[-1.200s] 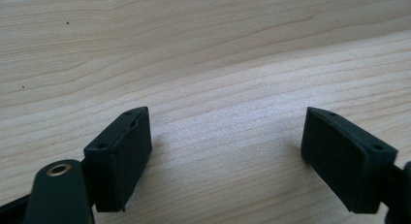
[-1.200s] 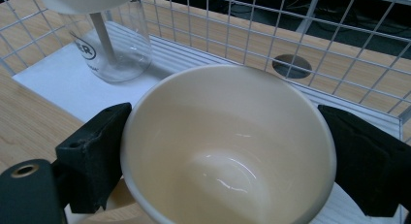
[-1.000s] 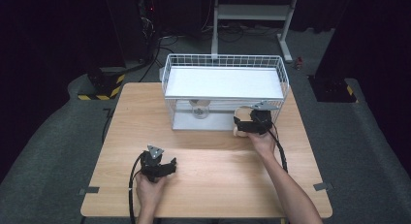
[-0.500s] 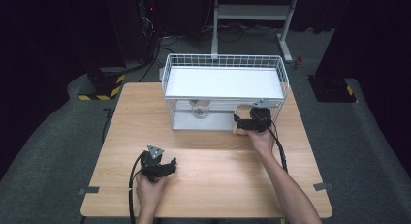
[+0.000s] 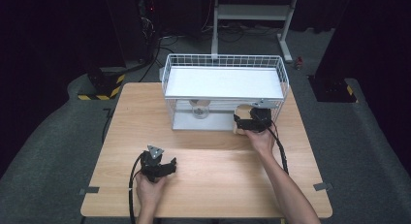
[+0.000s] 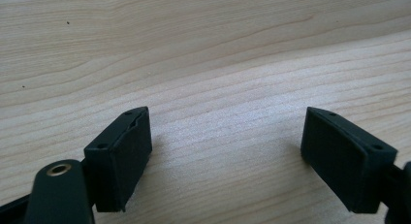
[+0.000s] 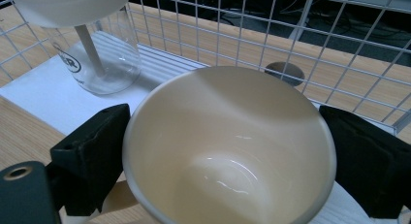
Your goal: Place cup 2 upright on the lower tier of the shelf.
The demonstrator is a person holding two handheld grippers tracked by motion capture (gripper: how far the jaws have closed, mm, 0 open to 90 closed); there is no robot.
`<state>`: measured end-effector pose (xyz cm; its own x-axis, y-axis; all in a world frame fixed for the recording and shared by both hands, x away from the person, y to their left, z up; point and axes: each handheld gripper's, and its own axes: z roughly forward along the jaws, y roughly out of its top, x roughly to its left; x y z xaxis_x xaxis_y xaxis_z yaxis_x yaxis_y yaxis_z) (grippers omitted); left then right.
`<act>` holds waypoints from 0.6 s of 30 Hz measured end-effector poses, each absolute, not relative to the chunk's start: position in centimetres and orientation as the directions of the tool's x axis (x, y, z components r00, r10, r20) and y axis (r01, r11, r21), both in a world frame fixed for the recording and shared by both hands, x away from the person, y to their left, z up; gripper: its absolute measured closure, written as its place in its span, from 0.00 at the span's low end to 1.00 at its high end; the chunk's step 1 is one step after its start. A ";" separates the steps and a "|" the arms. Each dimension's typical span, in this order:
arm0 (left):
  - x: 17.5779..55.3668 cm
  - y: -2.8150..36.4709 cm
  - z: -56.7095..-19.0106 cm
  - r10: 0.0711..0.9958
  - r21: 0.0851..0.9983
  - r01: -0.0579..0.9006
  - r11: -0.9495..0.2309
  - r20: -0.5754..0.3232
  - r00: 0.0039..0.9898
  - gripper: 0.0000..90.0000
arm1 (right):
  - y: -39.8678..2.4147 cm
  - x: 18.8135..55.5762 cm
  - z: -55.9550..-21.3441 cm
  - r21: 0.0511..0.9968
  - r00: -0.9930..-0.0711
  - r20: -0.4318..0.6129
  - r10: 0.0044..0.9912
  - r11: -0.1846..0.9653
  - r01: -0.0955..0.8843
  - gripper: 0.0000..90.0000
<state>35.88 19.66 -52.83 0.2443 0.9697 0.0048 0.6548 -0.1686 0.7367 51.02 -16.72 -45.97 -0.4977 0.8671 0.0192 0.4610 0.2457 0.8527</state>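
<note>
The left gripper (image 5: 156,166) rested low on the near part of the table (image 5: 208,185), its fingers (image 6: 121,151) spread apart with only bare wood between them, grasping nothing. Farther off, the right gripper (image 5: 252,121) had its fingers (image 7: 92,156) set on either side of a cream cup (image 7: 228,146), which sat at the front edge of the white wire rack (image 5: 223,78), beside the lower shelf; the pads appeared to press its wall, so it was judged grasped. Inside the lower tier stood a clear glass jar (image 7: 97,54) with a white lid. In my judgement, the main risk lay in the grip across a smooth, rounded rim: a slight tilt could let the cup slip or rotate. A second risk was the cup or the fingers catching the rack's wires, or knocking the jar, should the cup be pushed inward carelessly. Against the earlier frames, no difference was found: both hands, the cup and the jar occupied the same positions.
</note>
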 end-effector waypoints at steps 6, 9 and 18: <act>35.9 19.7 -52.8 0.969 0.735 0.656 -0.171 0.006 0.246 0.21 | -16.8 50.8 -45.6 0.856 -0.497 0.020 0.868 0.242 0.457 0.09; 35.9 19.7 -52.8 0.969 0.735 0.656 -0.171 0.005 0.246 0.21 | -17.0 50.8 -45.5 0.858 -0.503 0.015 0.864 0.247 0.450 0.09; 35.9 19.7 -52.8 0.969 0.736 0.656 -0.170 0.006 0.246 0.21 | -17.2 50.4 -45.0 0.873 -0.503 0.018 0.864 0.232 0.429 0.09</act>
